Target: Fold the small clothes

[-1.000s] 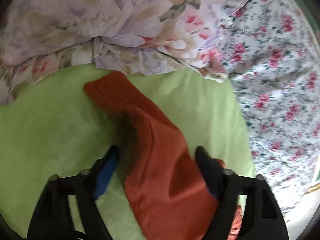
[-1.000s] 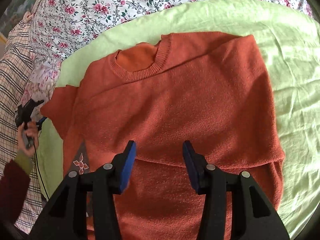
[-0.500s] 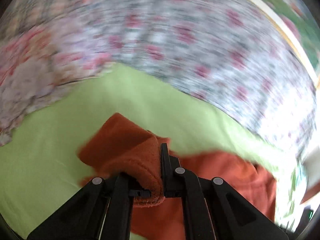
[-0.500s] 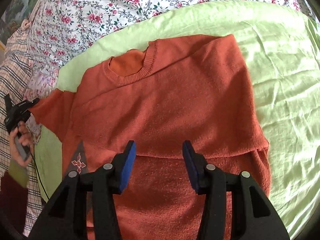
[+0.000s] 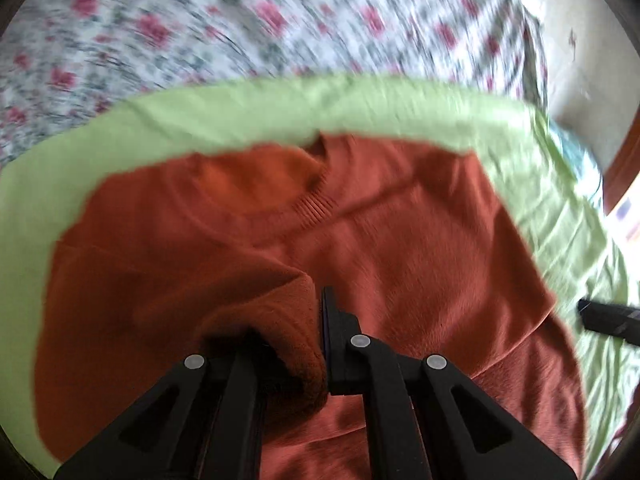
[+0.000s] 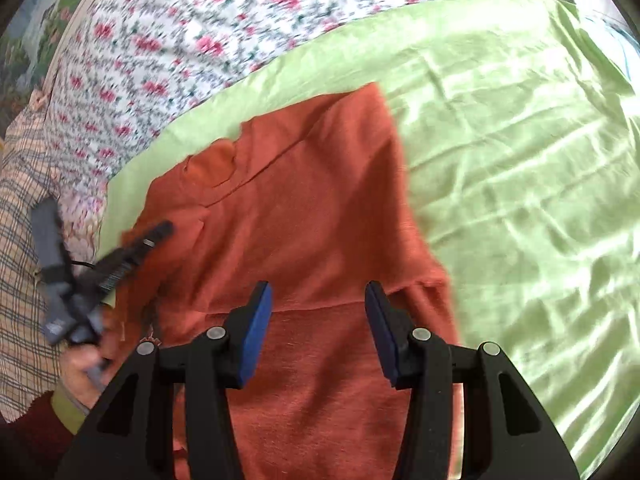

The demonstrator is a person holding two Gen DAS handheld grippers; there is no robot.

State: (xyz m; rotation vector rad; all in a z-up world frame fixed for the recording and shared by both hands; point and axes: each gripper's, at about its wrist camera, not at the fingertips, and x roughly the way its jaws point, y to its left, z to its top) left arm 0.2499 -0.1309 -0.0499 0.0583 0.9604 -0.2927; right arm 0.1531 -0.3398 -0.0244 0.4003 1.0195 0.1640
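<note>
Where the left wrist view looks down, the left gripper sits at the bottom centre with its jaws clenched on a bunched fold of the rust-orange sweater, the cloth pinched between the pads and humped up to the left of them. That sweater spreads across the middle of the frame on a lime-green sheet, its ribbed neckline lying above the jaws. Behind the sheet, across the top, runs a white floral bedspread, smeared by blur. At the right edge a dark tip pokes in over the green; whether it touches the cloth I cannot tell. From the right wrist view, the right gripper fills the bottom with its 2 blue-padded fingers apart and released, nothing between them, poised over the lower part of the sweater, which lies slanted across the centre. The green sheet stretches wide and creased to the right, and the floral bedspread covers the upper left. At the left edge, over a plaid cloth, a person's left hand in a dark red sleeve holds the left gripper, blurred, with its tip at the sweater's left edge.
</note>
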